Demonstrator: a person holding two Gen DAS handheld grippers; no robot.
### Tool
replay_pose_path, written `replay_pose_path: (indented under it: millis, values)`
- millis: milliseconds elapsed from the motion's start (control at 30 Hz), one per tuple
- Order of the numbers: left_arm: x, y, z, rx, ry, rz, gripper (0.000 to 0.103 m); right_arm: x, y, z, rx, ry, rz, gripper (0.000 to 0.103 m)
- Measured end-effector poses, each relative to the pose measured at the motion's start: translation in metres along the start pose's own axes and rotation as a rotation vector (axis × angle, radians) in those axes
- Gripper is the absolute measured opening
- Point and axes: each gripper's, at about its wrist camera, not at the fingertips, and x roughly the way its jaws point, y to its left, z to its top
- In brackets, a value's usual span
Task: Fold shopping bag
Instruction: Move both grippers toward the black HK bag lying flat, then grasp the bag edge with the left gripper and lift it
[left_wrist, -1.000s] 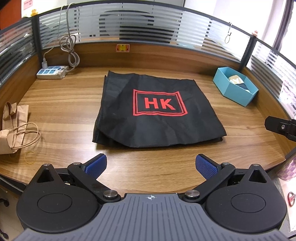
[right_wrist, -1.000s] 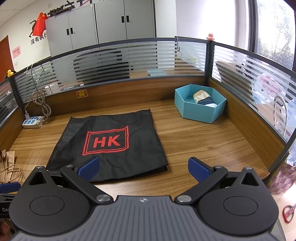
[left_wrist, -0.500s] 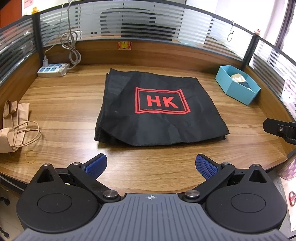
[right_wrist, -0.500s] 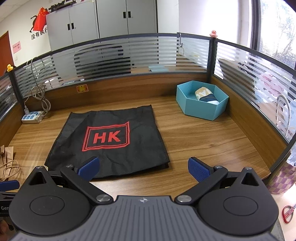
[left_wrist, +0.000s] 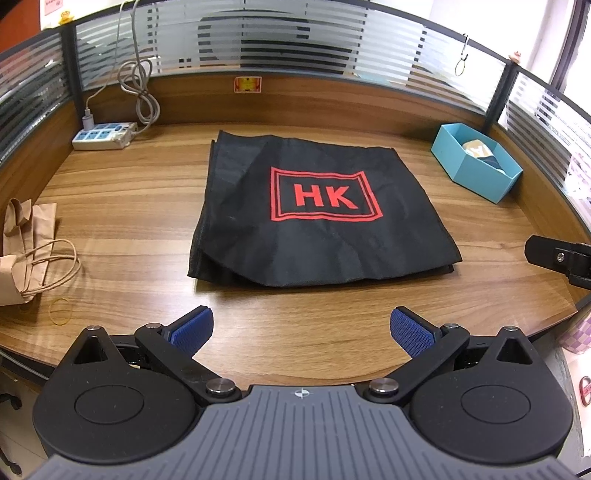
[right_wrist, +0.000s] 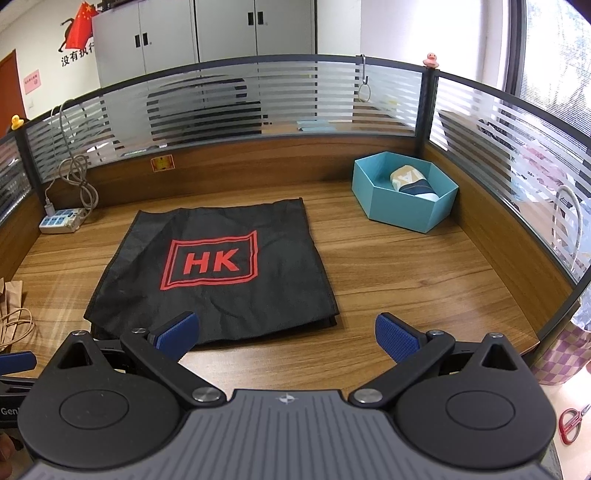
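Wood-grain worktop (left_wrist: 122, 206) ringed by frosted striped partitions; black HK shopping bag (left_wrist: 317, 218) flat at its centre. Teal box (left_wrist: 476, 166) right of bag, power strip (left_wrist: 103, 136) back-left. Left gripper (left_wrist: 301, 328) and right gripper (right_wrist: 286, 334) near bag's front edge, jaws spread, holding nothing.

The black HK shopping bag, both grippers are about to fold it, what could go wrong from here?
1. The black HK shopping bag lies in loose layers, its near edge uneven; the open left gripper may pinch only the top layer.
2. The open right gripper sits close beside the left one, so they might collide.
3. A wide fold could sweep the teal hexagonal box.
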Motion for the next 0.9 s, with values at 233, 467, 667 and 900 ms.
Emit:
replay_pose_path:
  millis: [233,467,667,900]
  values:
    - [0.016,0.004,0.004,-0.007,0.015,0.000,0.103,0.023,-0.006,0.013,-0.043,0.018,0.013,0.103]
    - [0.047,0.010,0.017,-0.031,0.035,0.053,0.103,0.051,-0.014,0.028,-0.096,0.041,0.030,0.103]
    - [0.078,0.017,0.033,-0.082,0.038,0.079,0.103,0.084,-0.008,0.038,-0.122,0.080,0.081,0.103]
    - [0.118,0.036,0.054,-0.120,-0.003,0.144,0.103,0.161,-0.016,0.066,-0.189,0.129,0.187,0.103]
